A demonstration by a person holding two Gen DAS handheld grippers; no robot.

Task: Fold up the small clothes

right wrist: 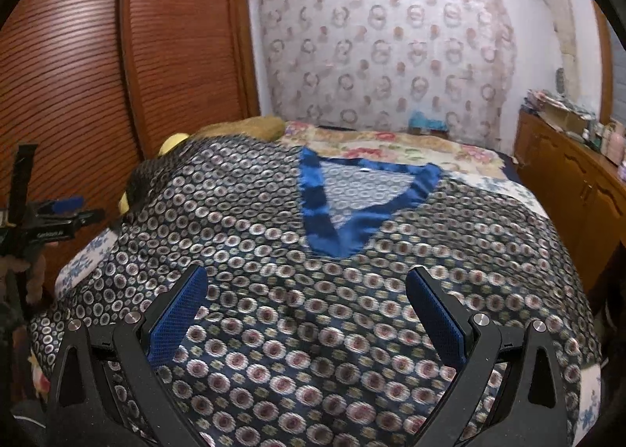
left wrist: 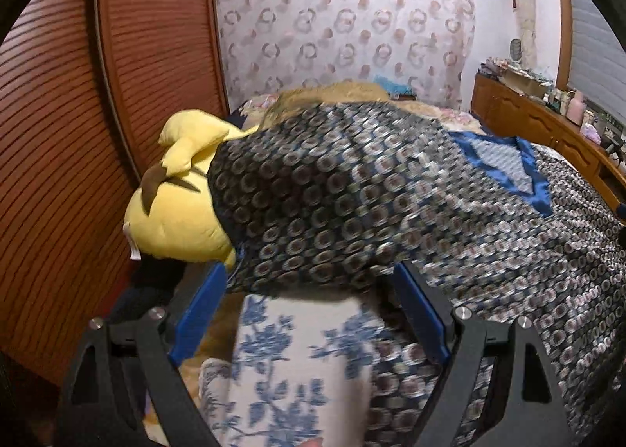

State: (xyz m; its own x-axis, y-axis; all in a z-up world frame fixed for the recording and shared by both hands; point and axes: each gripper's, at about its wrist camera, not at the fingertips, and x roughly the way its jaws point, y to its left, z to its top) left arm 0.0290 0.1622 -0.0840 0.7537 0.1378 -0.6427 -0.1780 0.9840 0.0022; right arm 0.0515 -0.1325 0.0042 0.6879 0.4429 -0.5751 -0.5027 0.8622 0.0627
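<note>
Both pairs of fingers stand wide open and hold nothing. Left fingers [left wrist: 309, 314], blue-padded, fill the lower part of the left wrist view; the hem of the patterned garment [left wrist: 352, 204] hangs blurred just past their tips, across the middle of the frame, and whether it touches a pad I cannot tell. Between the pads lies a white bedsheet with blue flowers [left wrist: 285, 361]. Right fingers [right wrist: 305, 306] sit at the bottom of the right wrist view, above the same garment [right wrist: 274, 251], which is spread flat on the bed [right wrist: 391, 149] and fills the frame's centre and lower half; its blue satin V-neck [right wrist: 332, 228] lies above the tips, centre frame. Counted: one garment, one yellow plush toy [left wrist: 176, 208] at middle left of the left view, partly under the cloth, and two pairs of fingers.
</note>
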